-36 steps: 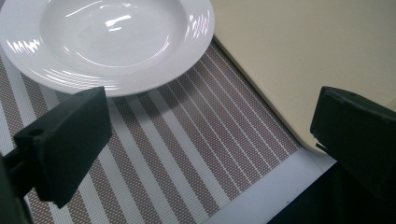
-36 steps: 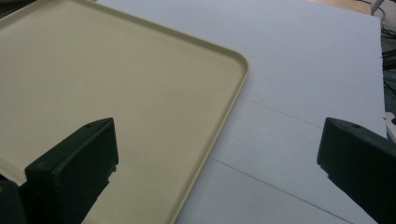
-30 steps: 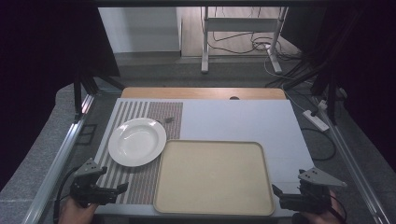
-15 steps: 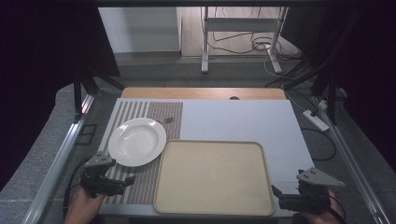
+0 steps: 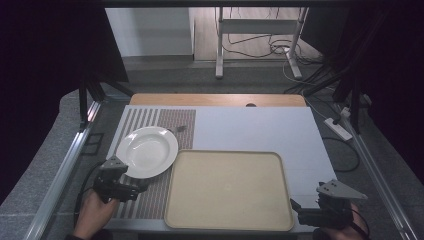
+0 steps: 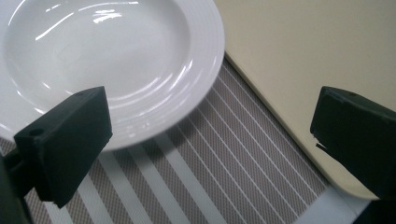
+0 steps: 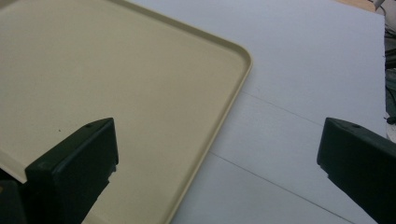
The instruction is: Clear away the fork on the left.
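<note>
Desk: a pale grey-white desk with a wooden strip along its far edge is seen in the high view; metal rails run along both sides.
Mat: a brown-and-white striped woven placemat is laid on the left part of the desk, its stripes running away from the person.
Tray: a large, flat, beige plastic tray with rounded corners is set in the near middle of the desk, its left edge lying over the mat; nothing is carried on it.
Small object: a small dark item is seen on the mat just beyond the plate; what it is cannot be told.
Plate: a round, white, glossy ceramic plate with a ribbed rim is laid flat on the mat, just left of the tray's far left corner.
Left tool: the left tool is held low over the mat with its jaws spread wide and nothing between them.
Plate and left tool: in the left gripper view the plate is found just ahead of the jaws, its near rim behind the left jaw and untouched; the path to it is not blocked.
Right tool: the right tool is held at the tray's near right corner, jaws spread wide and holding nothing.
Right tool's surroundings: in the right gripper view the tray's rim passes between the jaws, with bare desk to its right.
</note>
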Demonstrator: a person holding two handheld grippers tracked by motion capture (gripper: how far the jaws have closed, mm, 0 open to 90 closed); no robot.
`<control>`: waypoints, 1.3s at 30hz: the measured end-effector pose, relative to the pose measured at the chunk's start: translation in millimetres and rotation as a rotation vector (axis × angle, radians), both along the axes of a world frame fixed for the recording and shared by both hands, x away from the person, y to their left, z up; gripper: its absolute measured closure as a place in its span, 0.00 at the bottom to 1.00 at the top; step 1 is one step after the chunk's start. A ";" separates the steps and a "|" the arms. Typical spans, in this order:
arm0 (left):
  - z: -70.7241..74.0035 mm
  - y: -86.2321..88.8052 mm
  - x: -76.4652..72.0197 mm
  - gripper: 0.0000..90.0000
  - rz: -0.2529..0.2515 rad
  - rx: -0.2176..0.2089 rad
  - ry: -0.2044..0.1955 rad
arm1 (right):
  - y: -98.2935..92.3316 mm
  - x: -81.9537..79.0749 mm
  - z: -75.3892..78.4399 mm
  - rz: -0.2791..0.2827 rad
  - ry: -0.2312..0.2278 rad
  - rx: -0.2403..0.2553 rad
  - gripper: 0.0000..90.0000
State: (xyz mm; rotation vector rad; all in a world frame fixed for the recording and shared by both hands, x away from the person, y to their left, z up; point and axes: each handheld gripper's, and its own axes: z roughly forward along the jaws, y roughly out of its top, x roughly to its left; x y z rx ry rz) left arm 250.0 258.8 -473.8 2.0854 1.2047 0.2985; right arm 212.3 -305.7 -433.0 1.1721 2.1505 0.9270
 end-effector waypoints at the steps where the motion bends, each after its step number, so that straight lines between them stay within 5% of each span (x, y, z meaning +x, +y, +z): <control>1: -0.2 -0.7 4.1 0.00 0.005 -0.007 0.011 | 0.1 0.1 -0.1 0.001 0.001 0.000 0.00; 16: -2.3 -10.5 48.3 0.00 -0.016 0.041 0.015 | 1.0 0.1 -0.4 0.004 0.007 -0.008 0.00; 39: -5.6 -20.2 106.0 0.00 -0.026 0.037 0.023 | 2.5 0.6 -1.2 0.012 0.019 -0.028 0.00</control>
